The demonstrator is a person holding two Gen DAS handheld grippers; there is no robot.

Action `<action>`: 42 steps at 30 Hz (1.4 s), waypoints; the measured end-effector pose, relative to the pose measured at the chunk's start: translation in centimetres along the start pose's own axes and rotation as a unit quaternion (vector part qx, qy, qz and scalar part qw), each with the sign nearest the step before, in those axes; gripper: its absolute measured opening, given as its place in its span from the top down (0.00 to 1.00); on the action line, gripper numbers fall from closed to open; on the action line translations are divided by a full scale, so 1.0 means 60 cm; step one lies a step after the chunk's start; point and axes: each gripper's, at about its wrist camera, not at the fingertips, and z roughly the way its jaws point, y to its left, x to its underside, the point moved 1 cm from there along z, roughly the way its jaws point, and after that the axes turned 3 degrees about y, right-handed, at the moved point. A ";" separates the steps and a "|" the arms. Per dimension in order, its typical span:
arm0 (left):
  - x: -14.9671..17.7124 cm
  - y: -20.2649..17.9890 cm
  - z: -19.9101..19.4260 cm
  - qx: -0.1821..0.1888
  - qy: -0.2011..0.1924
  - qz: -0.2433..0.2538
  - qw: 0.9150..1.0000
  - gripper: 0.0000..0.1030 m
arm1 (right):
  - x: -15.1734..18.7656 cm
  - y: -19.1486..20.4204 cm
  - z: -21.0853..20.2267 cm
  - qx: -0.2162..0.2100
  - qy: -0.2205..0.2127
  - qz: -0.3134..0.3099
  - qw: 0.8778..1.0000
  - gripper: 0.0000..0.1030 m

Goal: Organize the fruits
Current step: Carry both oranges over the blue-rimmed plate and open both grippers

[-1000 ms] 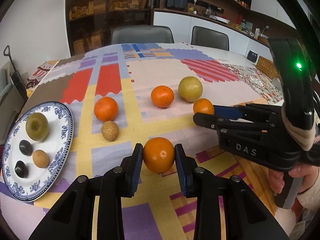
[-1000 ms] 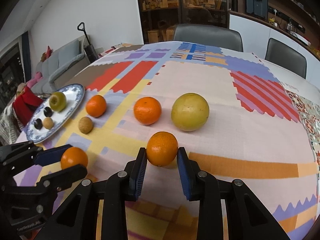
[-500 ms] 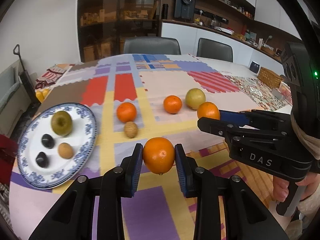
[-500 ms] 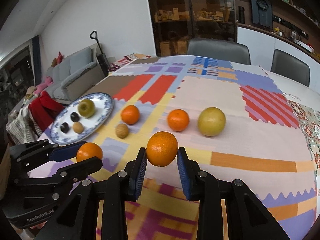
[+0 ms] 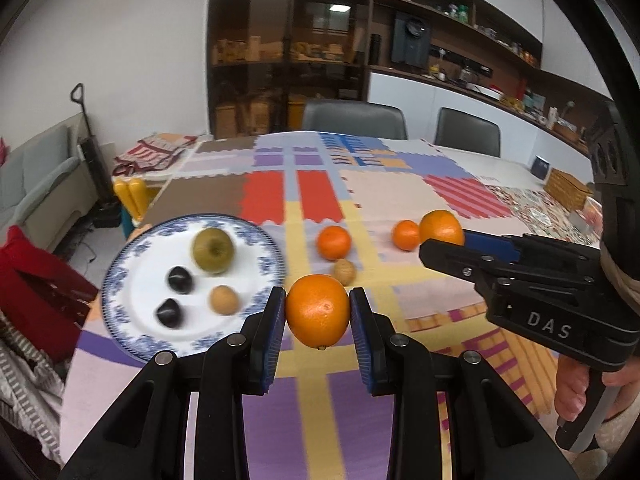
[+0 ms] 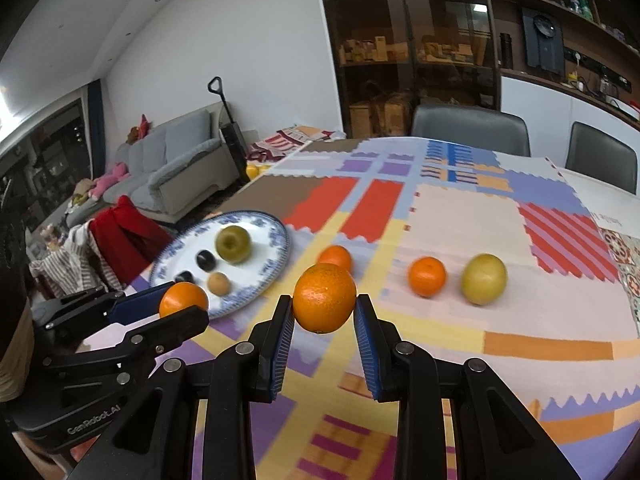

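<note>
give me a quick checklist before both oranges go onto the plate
1. Left hand-held gripper shut on its orange: ok.
2. Right hand-held gripper shut on its orange: ok.
3. Both oranges lifted off the tablecloth: ok.
4. Bare space on the plate for two oranges: cannot tell; green apple, two dark fruits, one brown fruit already there.
5. The two grippers apart from each other: ok.

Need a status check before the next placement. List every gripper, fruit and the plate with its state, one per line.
Left gripper: shut on an orange, lifted.
Right gripper: shut on another orange, lifted.
Plate: holds four small fruits.
Two tangerines, pale fruit, brown fruit: loose on the cloth.
</note>
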 end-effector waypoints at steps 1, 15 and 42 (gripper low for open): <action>0.001 0.011 -0.003 -0.005 -0.002 -0.004 1.000 0.69 | -0.003 0.006 0.002 -0.002 -0.001 -0.001 1.000 0.69; -0.003 0.116 -0.021 -0.060 -0.019 -0.020 0.998 0.69 | -0.036 0.098 0.058 -0.034 0.004 -0.032 0.999 0.69; 0.000 0.254 0.109 -0.084 0.059 -0.032 0.994 0.69 | -0.062 0.156 0.246 -0.014 0.102 -0.053 0.993 0.69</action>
